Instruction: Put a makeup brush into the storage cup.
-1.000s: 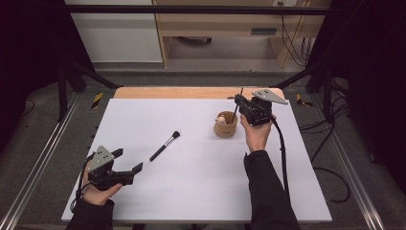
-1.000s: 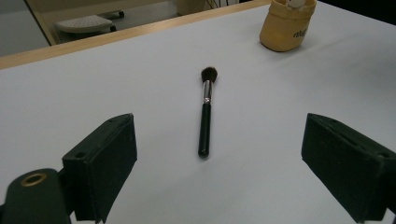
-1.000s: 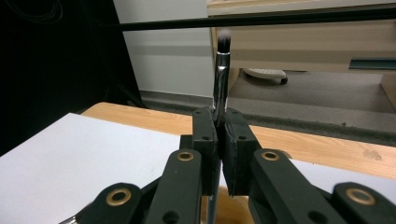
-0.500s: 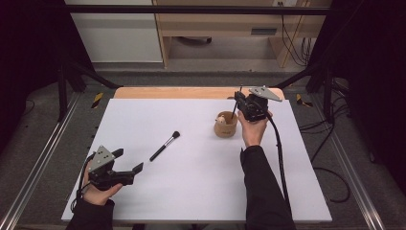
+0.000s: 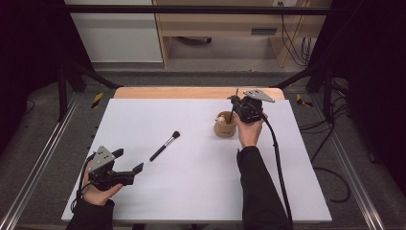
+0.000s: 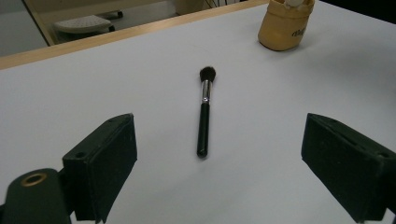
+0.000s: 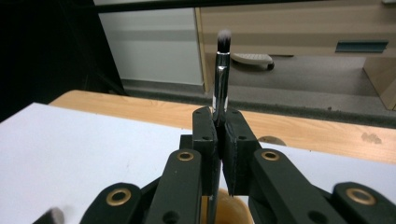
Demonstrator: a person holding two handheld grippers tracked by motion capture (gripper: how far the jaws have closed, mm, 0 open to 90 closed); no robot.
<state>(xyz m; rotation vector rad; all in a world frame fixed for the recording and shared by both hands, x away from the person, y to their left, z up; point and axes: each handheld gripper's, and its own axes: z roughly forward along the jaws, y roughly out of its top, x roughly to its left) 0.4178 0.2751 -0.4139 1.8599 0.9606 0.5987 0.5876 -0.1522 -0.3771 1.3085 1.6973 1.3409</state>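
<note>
High view: the right gripper (image 5: 234, 102) stands over the small tan wooden cup (image 5: 224, 125) at the far right of the white desk (image 5: 201, 191), its jaws shut on a slim black-handled brush (image 5: 233, 108) held upright, handle end pointing down at the cup's mouth; the step in hand appears to be setting this brush into the cup, and the next move would call for a straight lowering before the jaws part. A second, black-handled brush with a silver ferrule and dark round head (image 5: 164, 145) lies flat mid-desk, well apart from the cup, near the left gripper (image 5: 128, 166), whose jaws stand wide open and empty. Left gripper view: the lying brush (image 6: 204, 111) sits between and beyond the spread jaws, head away, with the cup (image 6: 285, 24) far behind. Right gripper view: the jaws clamp the held brush (image 7: 221, 65) at its shiny ferrule; its bristle tip is pale with a dark base, and the cup's rim (image 7: 231, 205) shows below.
</note>
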